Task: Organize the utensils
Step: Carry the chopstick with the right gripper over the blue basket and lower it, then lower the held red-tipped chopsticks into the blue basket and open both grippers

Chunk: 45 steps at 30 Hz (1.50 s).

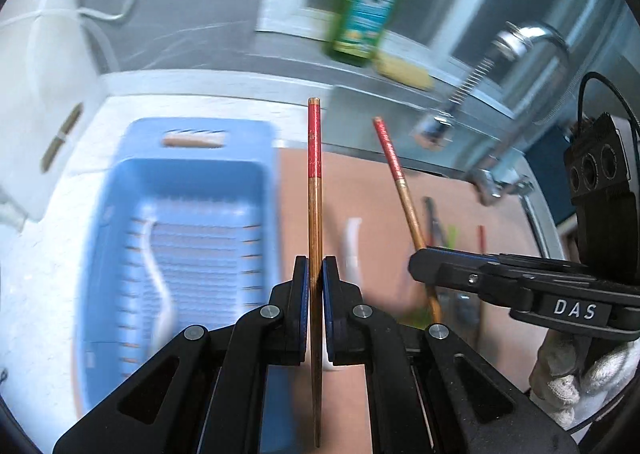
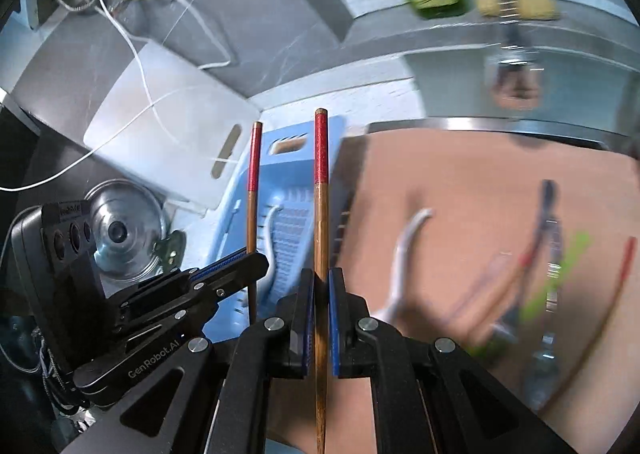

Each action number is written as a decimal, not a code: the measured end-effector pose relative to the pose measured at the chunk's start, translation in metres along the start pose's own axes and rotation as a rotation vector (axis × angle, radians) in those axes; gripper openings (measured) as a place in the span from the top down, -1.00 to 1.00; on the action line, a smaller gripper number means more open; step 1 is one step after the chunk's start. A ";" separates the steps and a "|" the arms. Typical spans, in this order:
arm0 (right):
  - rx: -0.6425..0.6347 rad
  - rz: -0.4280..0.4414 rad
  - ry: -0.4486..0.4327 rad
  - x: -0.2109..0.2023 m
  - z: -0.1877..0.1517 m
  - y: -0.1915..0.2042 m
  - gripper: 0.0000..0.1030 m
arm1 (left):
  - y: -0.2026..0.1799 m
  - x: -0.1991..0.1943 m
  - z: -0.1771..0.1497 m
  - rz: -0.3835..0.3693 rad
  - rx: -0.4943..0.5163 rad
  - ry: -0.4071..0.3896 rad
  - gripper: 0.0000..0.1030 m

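Note:
My left gripper (image 1: 316, 278) is shut on a wooden chopstick with a red end (image 1: 315, 190), held upright above the seam between the blue basket (image 1: 176, 182) and the tan mat (image 1: 380, 194). My right gripper (image 2: 321, 286) is shut on a matching chopstick (image 2: 321, 214). Each gripper shows in the other's view: the right gripper (image 1: 424, 262) with its chopstick (image 1: 396, 174), the left gripper (image 2: 256, 258) with its chopstick (image 2: 253, 190). A white spoon (image 1: 156, 270) lies in the basket. Several blurred utensils (image 2: 552, 254) lie on the mat, among them a white spoon (image 2: 404, 254).
A green soap bottle (image 1: 368, 6) and a yellow sponge (image 1: 404, 72) stand on the ledge behind the sink. A chrome faucet (image 1: 516, 66) arches at the right. A white cutting board (image 2: 160, 122) leans at the back left beside a metal lid (image 2: 120, 230).

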State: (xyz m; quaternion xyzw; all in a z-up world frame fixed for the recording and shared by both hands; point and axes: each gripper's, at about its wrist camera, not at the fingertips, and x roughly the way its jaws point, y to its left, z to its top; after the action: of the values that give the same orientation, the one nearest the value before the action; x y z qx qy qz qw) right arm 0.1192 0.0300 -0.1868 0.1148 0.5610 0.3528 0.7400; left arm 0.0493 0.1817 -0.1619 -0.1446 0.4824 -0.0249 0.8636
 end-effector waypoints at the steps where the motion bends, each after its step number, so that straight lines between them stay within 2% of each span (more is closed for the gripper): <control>1: 0.000 0.004 0.008 0.007 0.002 0.003 0.88 | 0.009 0.000 0.000 0.008 -0.011 0.000 0.90; 8: 0.014 0.028 0.083 0.062 0.013 0.031 0.88 | 0.067 0.005 -0.003 0.067 -0.075 0.024 0.90; 17: 0.018 -0.023 0.163 0.130 0.015 0.059 0.88 | 0.118 0.019 -0.013 0.120 -0.117 0.081 0.90; 23: -0.008 -0.089 0.194 0.160 0.013 0.073 0.88 | 0.127 0.029 -0.016 0.136 -0.098 0.111 0.90; 32: -0.001 -0.172 0.230 0.191 0.016 0.074 0.88 | 0.139 0.048 -0.019 0.146 -0.101 0.150 0.90; 45: -0.017 -0.205 0.253 0.207 0.021 0.074 0.88 | 0.134 0.055 -0.015 0.165 -0.053 0.161 0.89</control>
State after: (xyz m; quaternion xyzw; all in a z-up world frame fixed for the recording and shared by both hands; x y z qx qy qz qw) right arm 0.1343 0.2234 -0.2928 0.0052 0.6553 0.2918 0.6967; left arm 0.0532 0.2970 -0.2511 -0.1249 0.5611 0.0477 0.8169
